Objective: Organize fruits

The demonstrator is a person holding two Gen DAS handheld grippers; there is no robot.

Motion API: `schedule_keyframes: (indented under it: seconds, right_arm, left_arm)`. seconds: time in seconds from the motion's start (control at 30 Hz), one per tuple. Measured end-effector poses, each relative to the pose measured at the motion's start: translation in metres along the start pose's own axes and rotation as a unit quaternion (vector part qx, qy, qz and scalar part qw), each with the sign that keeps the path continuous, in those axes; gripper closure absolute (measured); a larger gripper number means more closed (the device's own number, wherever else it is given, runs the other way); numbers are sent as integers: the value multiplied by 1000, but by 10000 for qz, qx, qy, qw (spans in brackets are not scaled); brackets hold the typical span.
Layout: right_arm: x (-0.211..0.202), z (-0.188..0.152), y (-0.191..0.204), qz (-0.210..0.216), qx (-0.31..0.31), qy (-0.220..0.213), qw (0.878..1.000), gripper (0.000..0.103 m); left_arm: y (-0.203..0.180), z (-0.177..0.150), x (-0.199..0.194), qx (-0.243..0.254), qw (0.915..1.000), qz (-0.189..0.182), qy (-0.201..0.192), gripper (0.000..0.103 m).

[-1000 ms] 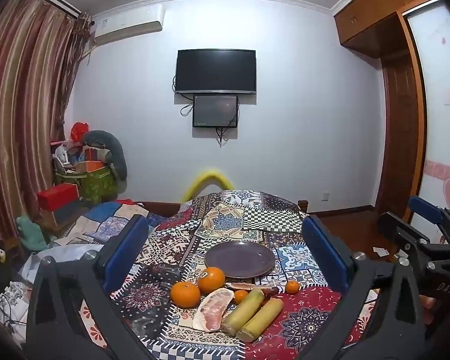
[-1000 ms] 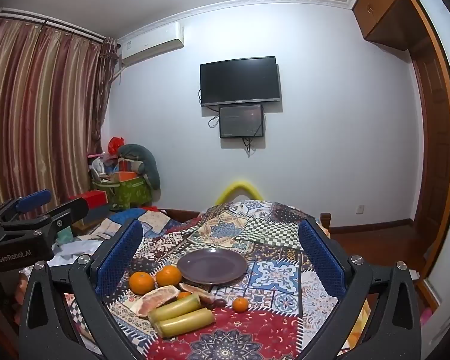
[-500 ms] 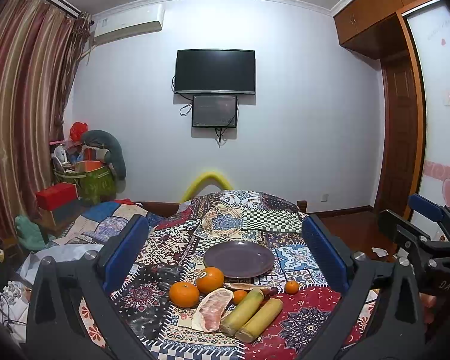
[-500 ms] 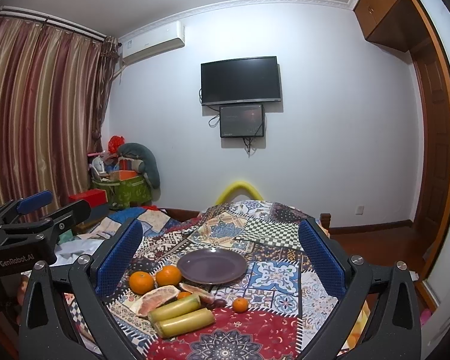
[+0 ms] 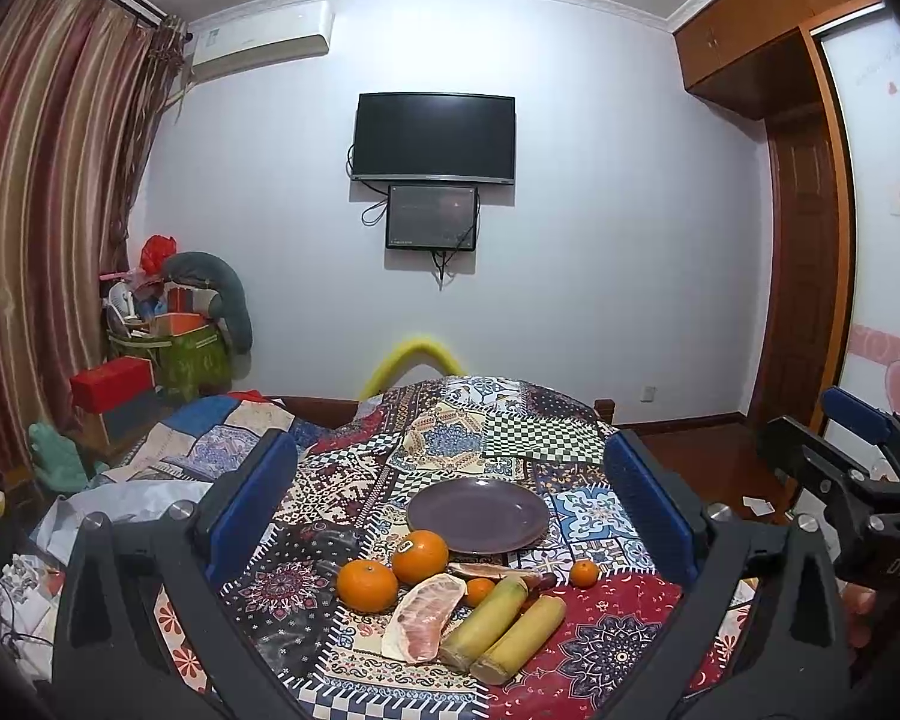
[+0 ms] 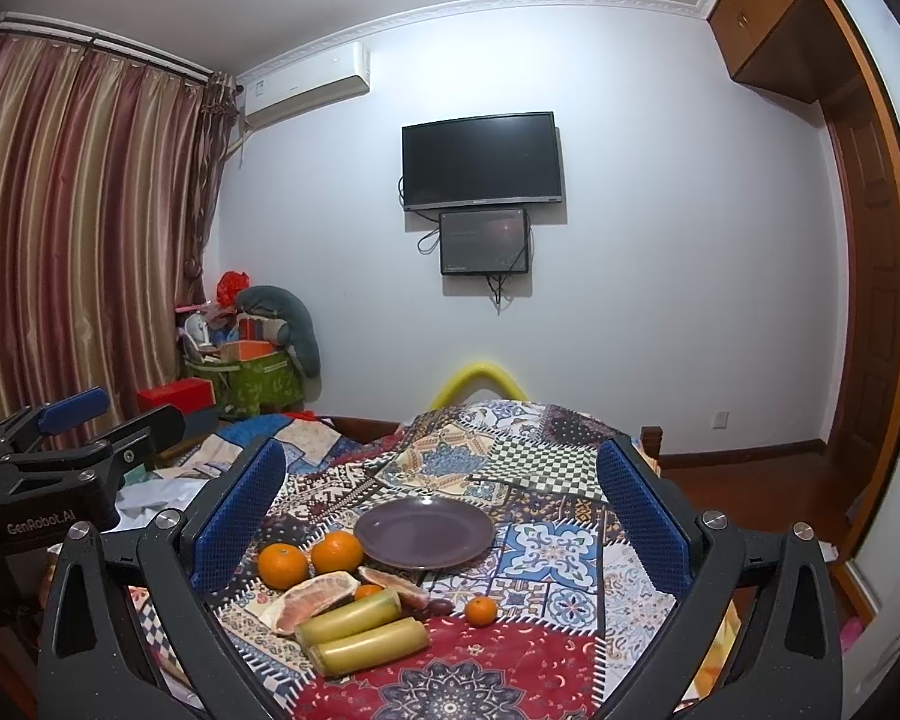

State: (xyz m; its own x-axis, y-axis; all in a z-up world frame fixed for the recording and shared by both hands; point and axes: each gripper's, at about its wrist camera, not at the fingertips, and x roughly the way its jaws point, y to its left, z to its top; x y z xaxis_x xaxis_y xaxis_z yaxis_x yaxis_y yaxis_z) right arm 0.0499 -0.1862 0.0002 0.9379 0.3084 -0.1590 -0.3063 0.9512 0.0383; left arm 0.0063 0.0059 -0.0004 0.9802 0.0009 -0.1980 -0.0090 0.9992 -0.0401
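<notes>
An empty purple plate (image 5: 479,515) (image 6: 424,533) lies on the patchwork cloth. In front of it lie two oranges (image 5: 420,556) (image 5: 367,585) (image 6: 337,551) (image 6: 282,565), a pomelo wedge (image 5: 423,616) (image 6: 315,595), a second wedge (image 6: 393,581), two sugarcane pieces (image 5: 501,621) (image 6: 360,630) and two small tangerines (image 5: 584,573) (image 6: 480,609). My left gripper (image 5: 450,495) is open and empty, held back from the fruit. My right gripper (image 6: 441,489) is open and empty too. Each gripper shows at the edge of the other's view (image 5: 858,480) (image 6: 60,468).
The patchwork-covered table (image 5: 510,438) ends at a yellow chair back (image 5: 411,360). Clutter, boxes and a green bin (image 5: 180,354) stand at the left by the curtains. A wooden door (image 5: 804,276) is at the right. A TV (image 5: 433,138) hangs on the wall.
</notes>
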Motion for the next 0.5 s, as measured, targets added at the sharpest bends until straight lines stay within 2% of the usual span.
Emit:
schedule_keyframes:
  seconds: [0.5]
  right_arm:
    - [0, 0, -1, 42, 37, 12, 10000, 0]
  left_arm:
    - [1, -2, 3, -2, 10000, -22, 18, 0]
